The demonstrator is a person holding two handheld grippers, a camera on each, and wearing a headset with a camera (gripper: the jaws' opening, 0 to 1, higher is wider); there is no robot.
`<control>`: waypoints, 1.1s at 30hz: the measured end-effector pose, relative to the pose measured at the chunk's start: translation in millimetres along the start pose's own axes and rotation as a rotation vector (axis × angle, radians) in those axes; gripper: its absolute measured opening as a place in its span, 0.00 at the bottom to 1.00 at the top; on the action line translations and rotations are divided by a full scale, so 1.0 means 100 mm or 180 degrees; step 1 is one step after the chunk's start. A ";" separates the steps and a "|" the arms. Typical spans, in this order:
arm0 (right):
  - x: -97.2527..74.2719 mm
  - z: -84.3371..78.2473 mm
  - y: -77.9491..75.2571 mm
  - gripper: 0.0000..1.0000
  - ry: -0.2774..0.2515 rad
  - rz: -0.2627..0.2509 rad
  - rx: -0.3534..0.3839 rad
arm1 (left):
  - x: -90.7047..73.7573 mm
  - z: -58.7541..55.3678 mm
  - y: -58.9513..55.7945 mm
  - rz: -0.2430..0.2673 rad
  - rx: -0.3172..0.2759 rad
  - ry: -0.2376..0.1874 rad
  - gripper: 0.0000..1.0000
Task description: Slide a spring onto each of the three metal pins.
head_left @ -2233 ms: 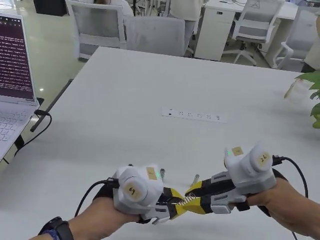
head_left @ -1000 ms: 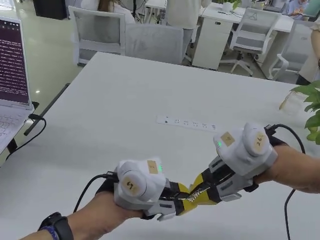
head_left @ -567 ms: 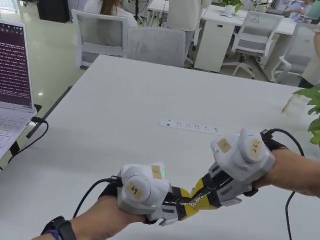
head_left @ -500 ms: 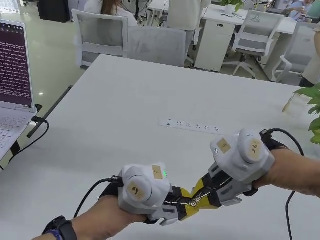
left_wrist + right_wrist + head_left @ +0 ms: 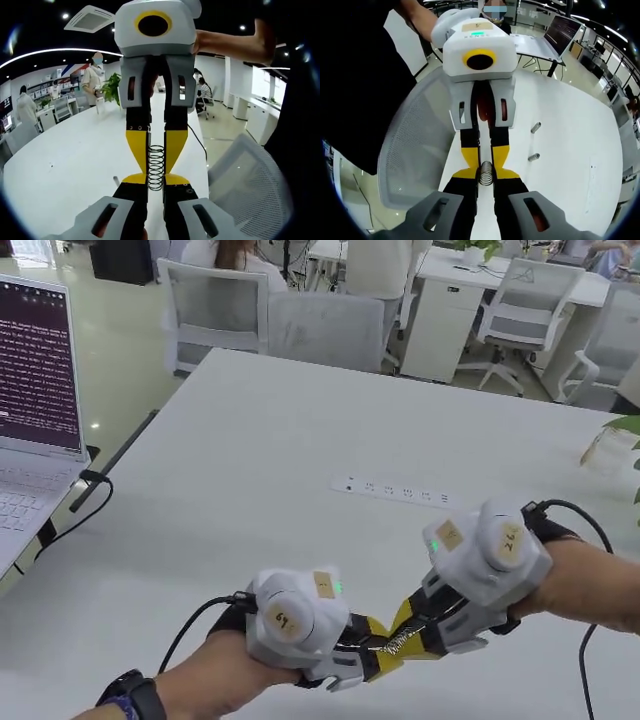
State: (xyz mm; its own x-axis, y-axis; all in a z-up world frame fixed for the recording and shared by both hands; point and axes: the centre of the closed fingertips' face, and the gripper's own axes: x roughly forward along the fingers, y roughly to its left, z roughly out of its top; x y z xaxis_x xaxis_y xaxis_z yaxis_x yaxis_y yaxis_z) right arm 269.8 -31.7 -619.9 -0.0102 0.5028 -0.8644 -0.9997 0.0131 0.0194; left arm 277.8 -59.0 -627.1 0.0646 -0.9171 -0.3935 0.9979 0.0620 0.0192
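My two grippers meet tip to tip low over the white table (image 5: 300, 440). A small steel spring (image 5: 156, 167) lies lengthwise between the yellow fingers of my right gripper (image 5: 156, 172), and its near end reaches into the jaws of my left gripper (image 5: 156, 181). From the right gripper (image 5: 486, 176) the spring (image 5: 486, 172) shows end-on as a ring. Both pairs of jaws stand close together around it. In the head view the spring (image 5: 398, 643) bridges the two tips. Two metal pins (image 5: 535, 127) (image 5: 533, 157) lie loose on the table. Whether a pin sits inside the spring is hidden.
An open laptop (image 5: 35, 390) stands at the left edge with a cable (image 5: 90, 490) beside it. A white power strip (image 5: 400, 492) lies mid-table. A mesh chair (image 5: 415, 150) sits under my hands, and office chairs (image 5: 330, 330) stand beyond the far edge.
The right gripper rose and tilted steeply down onto the left one's tip about a second ago. Since then both stay joined on the spring. The head camera has shifted slightly.
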 end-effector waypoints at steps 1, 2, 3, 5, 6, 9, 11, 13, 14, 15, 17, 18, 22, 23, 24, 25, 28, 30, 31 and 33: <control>0.00 0.00 0.00 0.08 -0.0001 -0.0003 0.0000 | 0.00 -0.01 0.00 0.0003 0.0000 0.0001 0.03; 0.01 0.00 -0.01 0.08 -0.0005 -0.0013 0.0008 | -0.01 -0.02 0.01 0.0014 -0.0012 -0.0001 0.03; 0.02 0.00 -0.02 0.08 -0.0009 -0.0024 0.0023 | -0.01 -0.02 0.01 0.0030 -0.0023 -0.0002 0.03; 0.03 -0.01 -0.02 0.08 -0.0009 -0.0034 0.0037 | -0.01 -0.04 0.01 0.0049 -0.0034 -0.0001 0.03; 0.04 -0.03 -0.02 0.08 0.0000 -0.0039 0.0046 | -0.01 -0.04 0.02 0.0063 -0.0044 0.0000 0.03; 0.04 -0.06 -0.03 0.08 0.0017 -0.0068 0.0071 | -0.02 -0.06 0.01 0.0082 -0.0053 0.0009 0.04; 0.04 -0.08 -0.03 0.08 0.0013 -0.0079 0.0094 | -0.03 -0.07 0.01 0.0091 -0.0070 0.0011 0.05; 0.03 -0.12 -0.05 0.08 0.0020 -0.0099 0.0114 | -0.05 -0.08 0.03 0.0122 -0.0089 0.0006 0.05; 0.03 -0.14 -0.05 0.08 0.0019 -0.0109 0.0132 | -0.07 -0.09 0.04 0.0134 -0.0123 -0.0005 0.05; 0.03 -0.14 -0.05 0.08 0.0019 -0.0111 0.0139 | -0.07 -0.09 0.04 0.0138 -0.0133 -0.0009 0.06; 0.03 -0.18 -0.06 0.08 0.0031 -0.0124 0.0167 | -0.10 -0.11 0.06 0.0183 -0.0185 -0.0022 0.07; 0.03 -0.19 -0.07 0.08 0.0032 -0.0134 0.0176 | -0.11 -0.11 0.06 0.0184 -0.0198 -0.0026 0.07; 0.03 -0.26 -0.10 0.08 0.0041 -0.0156 0.0233 | -0.19 -0.15 0.09 0.0250 -0.0259 -0.0032 0.08; 0.03 -0.29 -0.11 0.08 0.0065 -0.0158 0.0233 | -0.21 -0.16 0.11 0.0281 -0.0274 -0.0034 0.08; 0.03 -0.30 -0.11 0.08 0.0075 -0.0156 0.0234 | -0.23 -0.17 0.12 0.0291 -0.0280 -0.0030 0.08; 0.03 -0.32 -0.13 0.08 0.0080 -0.0162 0.0254 | -0.26 -0.19 0.14 0.0317 -0.0290 -0.0024 0.09; 0.02 -0.37 -0.16 0.08 0.0093 -0.0184 0.0285 | -0.34 -0.24 0.19 0.0389 -0.0340 -0.0015 0.10; 0.02 -0.40 -0.19 0.08 0.0107 -0.0200 0.0305 | -0.39 -0.28 0.22 0.0441 -0.0377 -0.0008 0.11; 0.02 -0.42 -0.20 0.08 0.0111 -0.0204 0.0312 | -0.41 -0.30 0.23 0.0455 -0.0390 -0.0003 0.11; 0.01 -0.44 -0.22 0.08 0.0121 -0.0218 0.0326 | -0.45 -0.32 0.24 0.0491 -0.0417 0.0000 0.12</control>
State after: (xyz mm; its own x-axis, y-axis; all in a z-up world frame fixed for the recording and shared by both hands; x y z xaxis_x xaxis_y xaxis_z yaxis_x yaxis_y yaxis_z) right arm 290.6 -69.5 -643.4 0.0552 0.4645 -0.8838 -0.9907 0.1355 0.0093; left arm 299.1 -3.5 -638.5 0.2166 -0.8926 -0.3953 0.9667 0.2526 -0.0405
